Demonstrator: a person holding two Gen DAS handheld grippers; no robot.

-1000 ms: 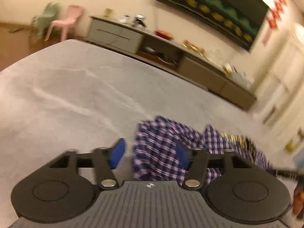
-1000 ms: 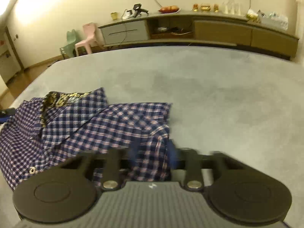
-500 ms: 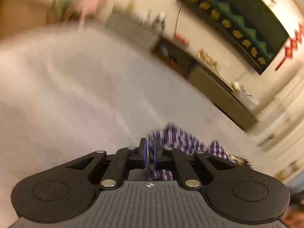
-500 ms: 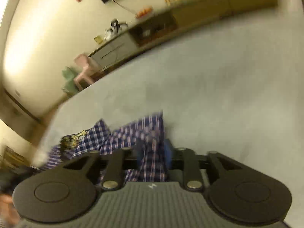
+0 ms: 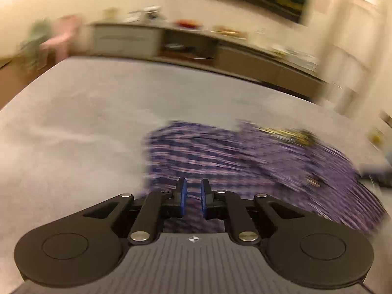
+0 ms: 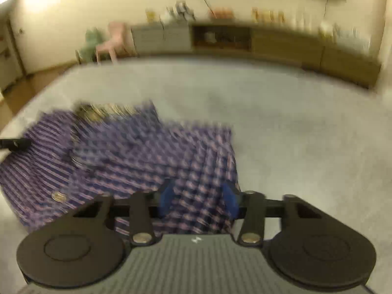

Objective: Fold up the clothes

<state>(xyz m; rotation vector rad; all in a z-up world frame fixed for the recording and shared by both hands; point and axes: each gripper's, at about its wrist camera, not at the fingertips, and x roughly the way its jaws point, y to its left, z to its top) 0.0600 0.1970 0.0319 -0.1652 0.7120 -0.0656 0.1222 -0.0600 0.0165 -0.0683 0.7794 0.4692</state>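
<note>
A purple plaid shirt [image 5: 220, 156] lies on the grey bed [image 5: 73, 127], blurred by motion. My left gripper [image 5: 193, 197] sits low over the shirt's near left edge, its blue pads [image 5: 183, 196] a narrow gap apart with plaid cloth showing between them. In the right wrist view the shirt [image 6: 137, 152] spreads left, its gold-patterned collar [image 6: 98, 110] at the far side. My right gripper [image 6: 198, 199] is open, its blue pads [image 6: 166, 196] wide apart over the shirt's near right edge. The left gripper's tip [image 6: 14, 144] shows at the far left.
A long low cabinet [image 6: 269, 41] with small objects on top runs along the far wall. A pink chair [image 6: 110, 41] and a green chair [image 6: 90, 41] stand at its left. Bare grey bed [image 6: 306, 134] lies to the right of the shirt.
Both grippers closed on the shirt's edges and lifted half a second ago. Now the shirt lies flatter, the right gripper has opened wide, and the left pads have parted slightly.
</note>
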